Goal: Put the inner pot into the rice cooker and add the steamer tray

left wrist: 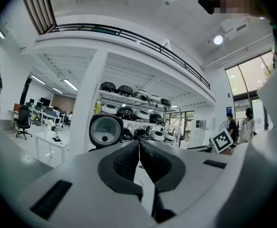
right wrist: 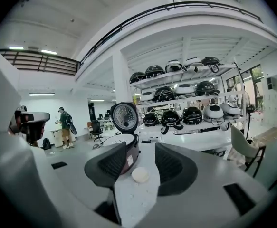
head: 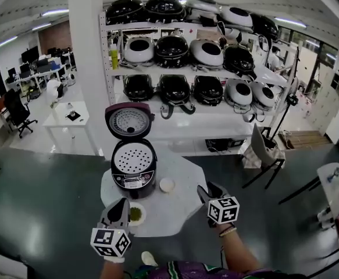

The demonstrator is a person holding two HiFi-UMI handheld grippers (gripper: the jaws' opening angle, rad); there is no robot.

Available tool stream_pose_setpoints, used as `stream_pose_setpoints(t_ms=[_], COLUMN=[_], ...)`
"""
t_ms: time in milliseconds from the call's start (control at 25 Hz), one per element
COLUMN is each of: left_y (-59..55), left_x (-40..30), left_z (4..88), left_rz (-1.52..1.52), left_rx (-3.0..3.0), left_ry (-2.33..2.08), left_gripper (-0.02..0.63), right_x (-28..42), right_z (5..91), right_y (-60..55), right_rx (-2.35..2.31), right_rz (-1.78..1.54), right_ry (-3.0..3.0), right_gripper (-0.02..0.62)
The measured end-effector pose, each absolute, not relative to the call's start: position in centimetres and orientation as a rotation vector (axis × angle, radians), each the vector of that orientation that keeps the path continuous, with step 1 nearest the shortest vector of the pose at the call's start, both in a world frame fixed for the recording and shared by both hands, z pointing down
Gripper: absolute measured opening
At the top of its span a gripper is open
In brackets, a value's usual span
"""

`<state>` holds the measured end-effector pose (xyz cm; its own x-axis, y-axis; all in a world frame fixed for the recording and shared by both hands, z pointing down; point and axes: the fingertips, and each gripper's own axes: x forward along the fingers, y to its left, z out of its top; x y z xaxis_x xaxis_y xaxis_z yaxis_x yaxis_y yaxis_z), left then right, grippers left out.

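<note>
Rice cooker (head: 134, 168), steamer tray (head: 133, 158) inside, sat on the white surface (head: 181, 192); cooker shelves (head: 186, 106) stood at twelve o'clock. Left gripper (head: 121, 204) was pressed together, empty; right gripper (head: 209, 188) stood apart, empty.

One tabletop cooker (head: 133, 183) (open), one steamer tray (head: 133, 158)

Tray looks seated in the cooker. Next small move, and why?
Likely just park both grippers at the near edge of the table: the steamer tray already sits in the open rice cooker, the left gripper is shut on nothing, the right gripper open and empty, neither touching the cooker.
</note>
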<state>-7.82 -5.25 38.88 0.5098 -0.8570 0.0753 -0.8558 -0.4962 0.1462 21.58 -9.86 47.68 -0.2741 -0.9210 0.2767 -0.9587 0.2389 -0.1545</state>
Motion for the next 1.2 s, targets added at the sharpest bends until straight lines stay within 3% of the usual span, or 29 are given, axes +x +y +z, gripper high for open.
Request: stream_pose_setpoints(t_ms=[360,1200], left_y=[0.5,15.7], left_x=[-5.4,-10.5], left_z=[36.5,35.5], left_rz=[-0.019,-0.068], left_rx=[2.591,2.525], left_ry=[-1.61,-1.803], left_gripper=[0.023,0.022], right_x=[25.4,22.2], right_z=[46.2,39.4], right_y=[-2.8,12.3], right_rx=[1.833,1.698], right_rz=[0.398,0.109], right_ry=[-2.408,-2.612], right_gripper=[0.179,0.152])
